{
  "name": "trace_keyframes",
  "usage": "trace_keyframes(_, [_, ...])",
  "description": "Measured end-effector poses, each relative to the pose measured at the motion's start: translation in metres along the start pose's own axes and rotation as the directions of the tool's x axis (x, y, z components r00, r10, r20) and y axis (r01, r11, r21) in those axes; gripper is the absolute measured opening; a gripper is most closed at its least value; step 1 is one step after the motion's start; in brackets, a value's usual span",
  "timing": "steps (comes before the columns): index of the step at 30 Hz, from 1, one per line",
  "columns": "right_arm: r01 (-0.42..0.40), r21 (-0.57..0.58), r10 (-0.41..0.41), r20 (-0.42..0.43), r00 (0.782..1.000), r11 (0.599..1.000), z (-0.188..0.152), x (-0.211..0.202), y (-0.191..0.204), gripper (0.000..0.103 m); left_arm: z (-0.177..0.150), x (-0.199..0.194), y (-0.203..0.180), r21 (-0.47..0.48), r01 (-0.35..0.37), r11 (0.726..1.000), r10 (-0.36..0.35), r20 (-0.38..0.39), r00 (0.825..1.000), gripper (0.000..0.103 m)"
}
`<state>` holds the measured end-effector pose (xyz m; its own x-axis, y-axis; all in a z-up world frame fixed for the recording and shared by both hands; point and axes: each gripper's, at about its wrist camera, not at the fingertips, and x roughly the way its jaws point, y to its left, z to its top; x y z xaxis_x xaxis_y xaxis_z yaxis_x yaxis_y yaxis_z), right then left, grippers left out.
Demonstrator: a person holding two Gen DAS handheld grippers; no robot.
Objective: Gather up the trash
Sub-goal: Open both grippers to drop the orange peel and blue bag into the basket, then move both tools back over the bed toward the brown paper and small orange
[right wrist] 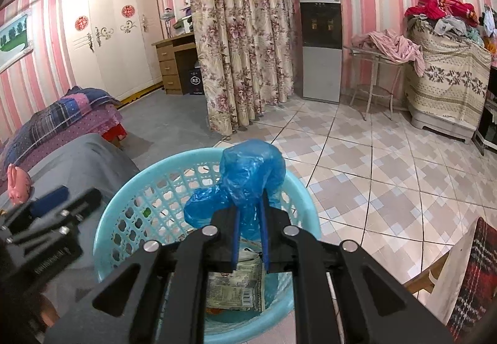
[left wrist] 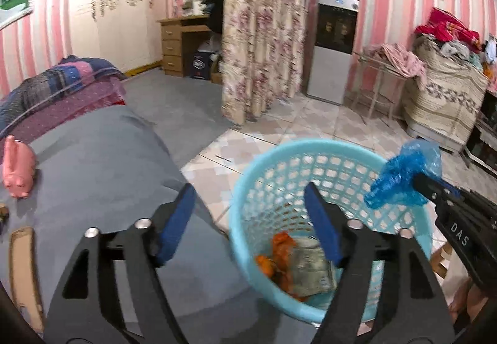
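Right gripper (right wrist: pixel 250 219) clamped on crumpled blue plastic bag (right wrist: pixel 248 176), bag above rim of light-blue mesh basket (right wrist: pixel 124 188). Left gripper (left wrist: pixel 248 219) jaws spread wide, nothing between them, over basket's left edge. Inside basket: orange wrapper (left wrist: pixel 279 254) beside printed packet (right wrist: pixel 236 285).

Crumpled blue bag (right wrist: pixel 248 176), pale blue lattice basket (right wrist: pixel 146 188), orange wrapper (left wrist: pixel 279 254)

Basket (right wrist: pixel 130 182) on tiled floor (right wrist: pixel 388 176), just right of covered bed (left wrist: pixel 102 163); wrappers (right wrist: pixel 236 288) inside. Crumpled bag (right wrist: pixel 248 176) above the rim. Toy rabbit (left wrist: pixel 17 170) on bed. Curtain (right wrist: pixel 242 58) behind, water dispenser (right wrist: pixel 321 45) to its right.
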<state>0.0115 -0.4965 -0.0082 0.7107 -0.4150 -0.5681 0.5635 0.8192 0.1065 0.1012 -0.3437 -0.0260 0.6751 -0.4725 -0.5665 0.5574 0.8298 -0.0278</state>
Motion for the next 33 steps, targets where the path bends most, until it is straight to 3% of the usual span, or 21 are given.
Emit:
trace_keyframes(6, [-0.014, -0.043, 0.013, -0.015, 1.000, 0.999, -0.001, 0.008, 0.018, 0.011, 0.005, -0.014, 0.020, -0.030, -0.061, 0.998, 0.061, 0.022, 0.998, 0.088])
trace_keyframes(11, [-0.002, -0.082, 0.000, -0.032, 0.999, 0.997, -0.001, 0.018, 0.034, 0.013, 0.008, -0.021, 0.036, -0.065, -0.083, 0.994, 0.083, 0.004, 0.997, 0.089])
trace_keyframes(13, [0.004, -0.092, -0.008, -0.043, 0.999, 0.996, -0.003, 0.021, 0.038, 0.033, 0.010, -0.025, 0.041, -0.075, -0.093, 0.993, 0.094, 0.011, 0.996, 0.090])
trace_keyframes(14, [0.006, -0.092, -0.010, -0.044, 0.999, 0.996, -0.004, 0.022, 0.039, 0.057, 0.011, -0.027, 0.044, -0.082, -0.097, 0.992, 0.098, 0.013, 0.995, 0.091])
trace_keyframes(15, [0.000, -0.090, -0.004, -0.046, 0.999, 0.996, -0.005, 0.022, 0.040, 0.068, 0.012, -0.029, 0.048, -0.092, -0.102, 0.991, 0.104, 0.015, 0.994, 0.092])
trace_keyframes(18, [0.024, -0.098, -0.029, -0.049, 0.998, 0.995, -0.006, 0.022, 0.044, 0.068, 0.015, -0.037, 0.056, -0.111, -0.114, 0.987, 0.117, 0.023, 0.993, 0.092])
trace_keyframes(22, [0.022, -0.087, -0.024, -0.023, 0.999, 0.996, -0.005, 0.014, 0.051, 0.085, 0.018, -0.046, 0.071, -0.125, -0.145, 0.982, 0.149, 0.028, 0.988, 0.095])
trace_keyframes(25, [0.008, -0.103, -0.009, -0.002, 1.000, 0.995, -0.002, 0.006, 0.062, 0.089, 0.020, -0.054, 0.087, -0.151, -0.166, 0.974, 0.172, 0.027, 0.985, 0.095])
trace_keyframes(30, [-0.071, -0.106, 0.075, 0.032, 0.997, 0.992, 0.005, -0.014, 0.087, 0.094, 0.022, -0.070, 0.121, -0.192, -0.229, 0.954, 0.239, 0.035, 0.970, 0.096])
trace_keyframes(33, [-0.169, -0.094, 0.174, 0.056, 0.983, 0.981, 0.009, -0.027, 0.110, 0.095, 0.022, -0.079, 0.142, -0.210, -0.272, 0.939, 0.286, 0.034, 0.958, 0.097])
